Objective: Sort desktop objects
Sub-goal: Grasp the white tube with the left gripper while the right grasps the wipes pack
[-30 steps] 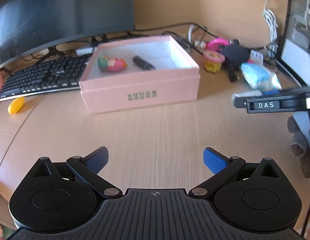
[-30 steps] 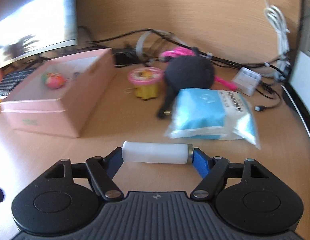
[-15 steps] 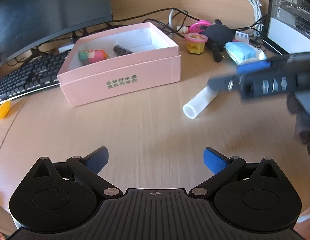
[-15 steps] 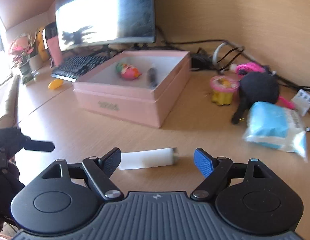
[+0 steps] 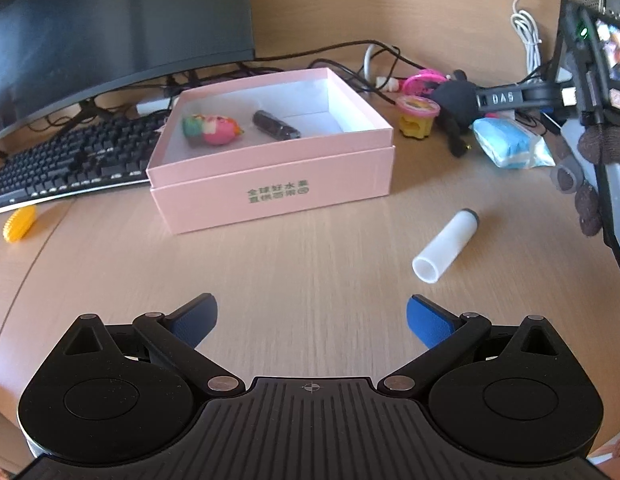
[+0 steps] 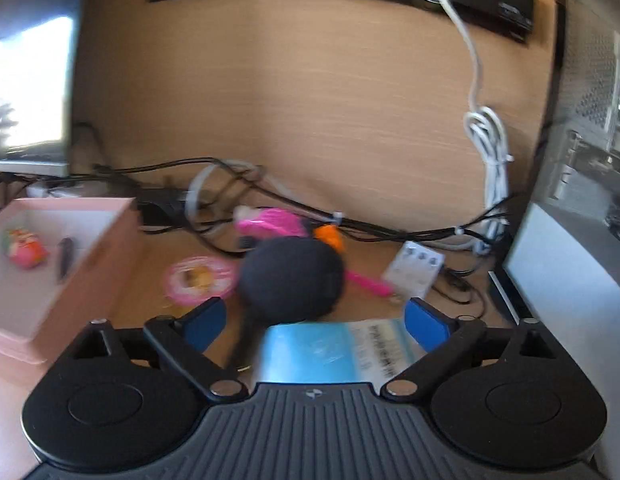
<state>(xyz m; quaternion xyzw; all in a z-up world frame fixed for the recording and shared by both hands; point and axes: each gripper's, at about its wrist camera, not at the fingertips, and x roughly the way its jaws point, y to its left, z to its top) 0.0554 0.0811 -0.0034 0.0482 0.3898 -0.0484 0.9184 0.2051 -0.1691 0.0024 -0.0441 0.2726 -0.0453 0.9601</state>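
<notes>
A pink box (image 5: 278,188) stands mid-desk and holds a colourful toy (image 5: 210,130) and a dark capsule (image 5: 276,125); the box also shows at the left of the right wrist view (image 6: 74,280). A white tube (image 5: 445,245) lies on the desk right of the box, free of both grippers. My left gripper (image 5: 311,318) is open and empty over bare desk. My right gripper (image 6: 313,320) is open and empty, above a blue tissue pack (image 6: 329,352) and close to a black round plush (image 6: 292,284). A pink-lidded yellow toy (image 6: 200,280) sits beside the plush.
A monitor (image 5: 110,28) and black keyboard (image 5: 70,160) stand at the back left, with a yellow toy (image 5: 18,224) in front. Tangled cables (image 6: 349,224), a white adapter (image 6: 413,274) and a computer case (image 6: 581,184) crowd the back right.
My right gripper let go of the white tube, which now lies on the desk, and swung back right over the tissue pack. My left gripper stayed open.
</notes>
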